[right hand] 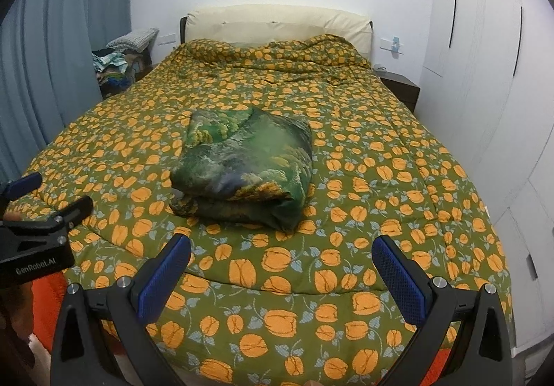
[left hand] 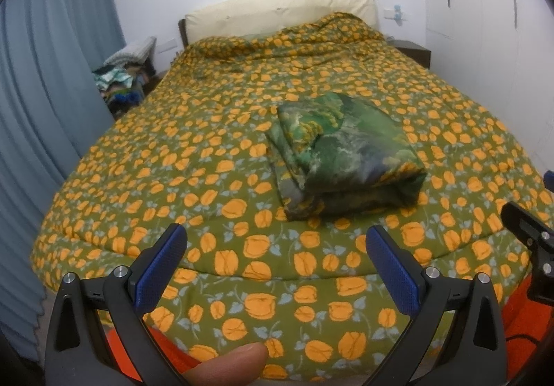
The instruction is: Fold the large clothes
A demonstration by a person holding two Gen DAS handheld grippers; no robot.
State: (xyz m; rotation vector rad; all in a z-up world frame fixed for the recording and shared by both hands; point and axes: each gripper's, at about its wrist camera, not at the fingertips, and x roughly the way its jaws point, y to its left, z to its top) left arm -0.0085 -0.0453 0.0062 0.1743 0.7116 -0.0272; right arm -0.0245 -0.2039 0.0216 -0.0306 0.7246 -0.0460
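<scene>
One folded garment [left hand: 342,150], green with a landscape print, lying in a thick multi-layered bundle on the quilt [left hand: 194,157] in the middle of the bed, well apart from both tools. One quilt, olive with orange flowers, covering the whole mattress and bunched at the head end. One cream padded headboard [left hand: 280,10] against a white wall. Two grippers, each with two blue-padded fingers: left gripper [left hand: 275,270] spread wide over the foot edge of the quilt, holding nothing; right gripper [right hand: 280,277] likewise spread wide and unloaded, above the same edge. Seen only from the left wrist: a thumb tip [left hand: 228,365] at the bottom edge, and part of the right gripper entering at the far right. Seen only from the right wrist: the body of the left gripper [right hand: 34,240] at the left margin, marked "GenRobot.AI", and a wider stretch of white wardrobe doors [right hand: 484,50] with dark slot handles. Common to both views: blue-grey curtains [left hand: 52,74] on the left, a heap of mixed clothes [left hand: 121,81] beside the head of the bed, one dark bedside table [right hand: 398,86] on the right, a wall air-conditioner partly cut off at the top, and orange fabric [left hand: 526,323] below the foot of the bed.
</scene>
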